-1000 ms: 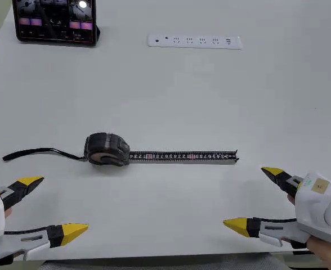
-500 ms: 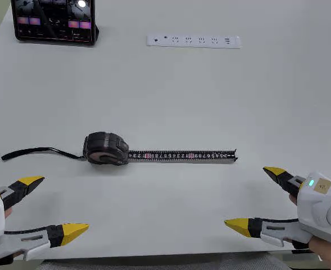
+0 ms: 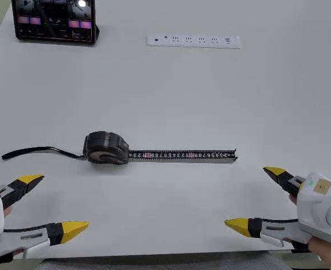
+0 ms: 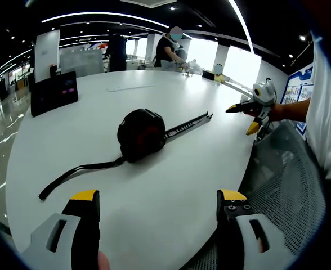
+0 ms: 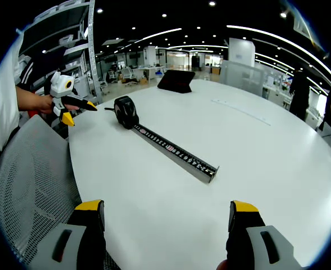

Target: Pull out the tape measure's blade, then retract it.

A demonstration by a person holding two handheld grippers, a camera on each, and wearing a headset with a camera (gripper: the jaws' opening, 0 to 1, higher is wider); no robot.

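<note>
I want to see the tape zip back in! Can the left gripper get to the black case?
Probably yes. The left gripper is open, with bare table between it and the case. The strap trails off sideways, out of the way.

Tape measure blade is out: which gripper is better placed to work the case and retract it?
Probably the left gripper: open and nearer the case; the right gripper hovers by the tip of the blade.
</note>
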